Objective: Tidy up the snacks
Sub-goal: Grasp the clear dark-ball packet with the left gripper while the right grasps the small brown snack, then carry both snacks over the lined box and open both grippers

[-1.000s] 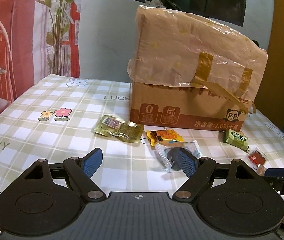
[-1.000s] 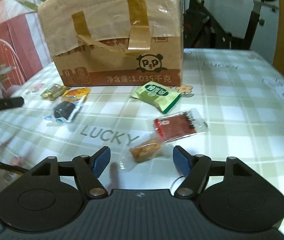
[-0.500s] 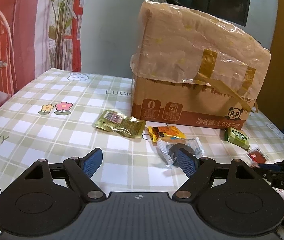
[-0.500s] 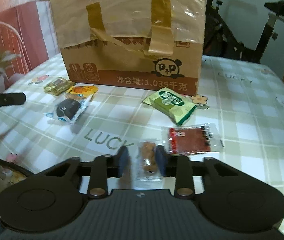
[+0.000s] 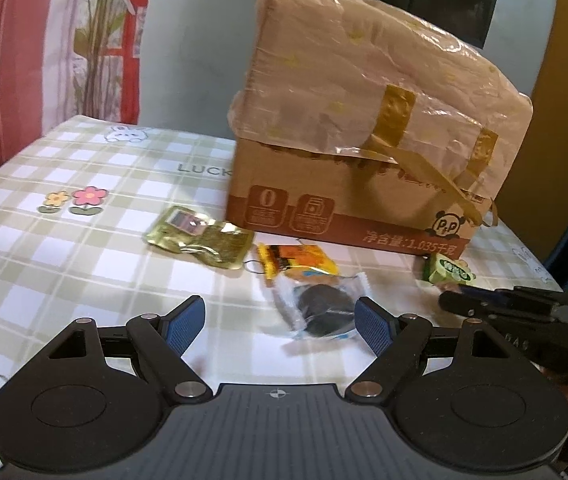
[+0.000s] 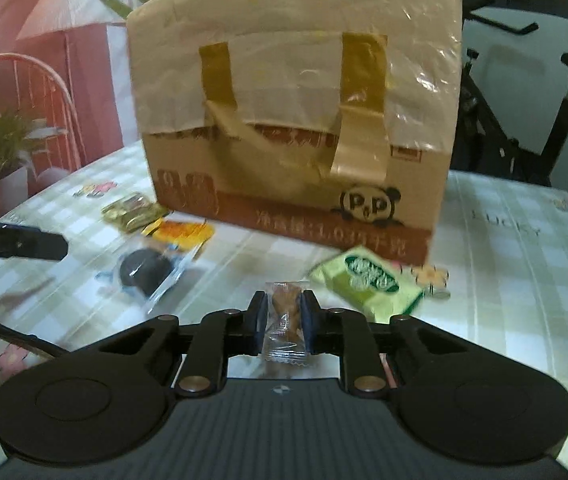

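Left wrist view: checked surface (image 5: 84,264) bearing taped cardboard box (image 5: 368,128) before a grey wall, with gold packet (image 5: 200,236), orange packet (image 5: 300,260) and dark cookie packet (image 5: 320,312) in front; left gripper (image 5: 280,320) angled down, jaws wide, empty. Right wrist view: same surface, exercise bike (image 6: 524,112) behind; right gripper (image 6: 284,316) jaws clamped on clear-wrapped brown snack (image 6: 284,312), green packet (image 6: 368,280) just beyond.

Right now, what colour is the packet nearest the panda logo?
Green packet with a white label; clearest in the right wrist view.
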